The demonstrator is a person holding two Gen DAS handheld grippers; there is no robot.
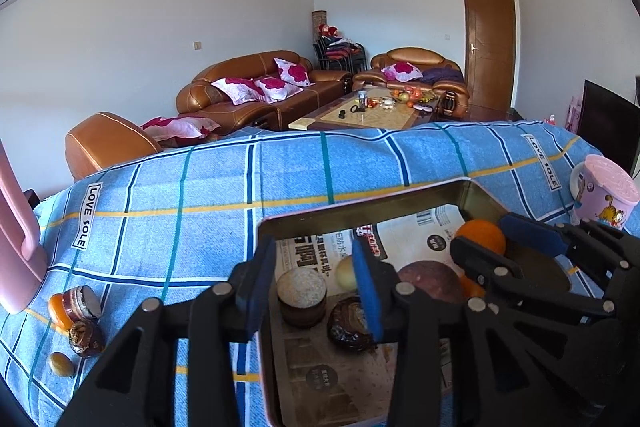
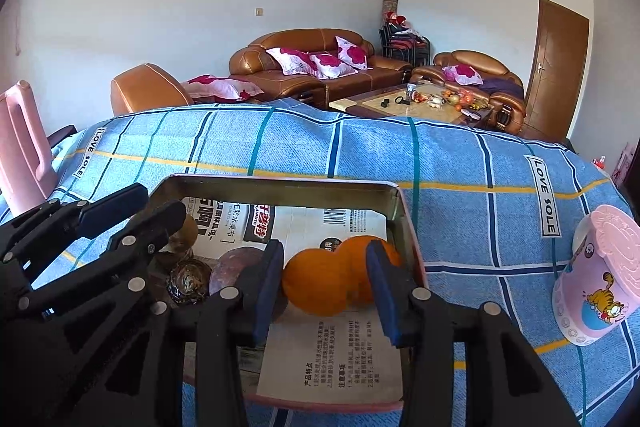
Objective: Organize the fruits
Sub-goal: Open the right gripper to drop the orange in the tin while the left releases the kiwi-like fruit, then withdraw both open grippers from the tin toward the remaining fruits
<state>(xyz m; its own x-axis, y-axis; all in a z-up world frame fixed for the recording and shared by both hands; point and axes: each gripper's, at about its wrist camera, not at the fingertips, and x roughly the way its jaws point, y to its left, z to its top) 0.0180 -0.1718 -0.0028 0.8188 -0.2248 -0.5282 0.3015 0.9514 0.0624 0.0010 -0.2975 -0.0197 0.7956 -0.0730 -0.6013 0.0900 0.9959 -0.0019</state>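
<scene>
Metal tin (image 2: pixel 402 223) (paper-lined), round oranges (image 2: pixel 316 281), rough-skinned fruit (image 1: pixel 302 287)

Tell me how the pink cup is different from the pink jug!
The pink cup stands at the right of the cloth; the pink jug stands at the far left. The cup bears a cartoon orange cat and a lid; the jug is plain. The jug shows a long slot handle; the cup shows none. Both are pink and rest on the blue checked cloth.
</scene>
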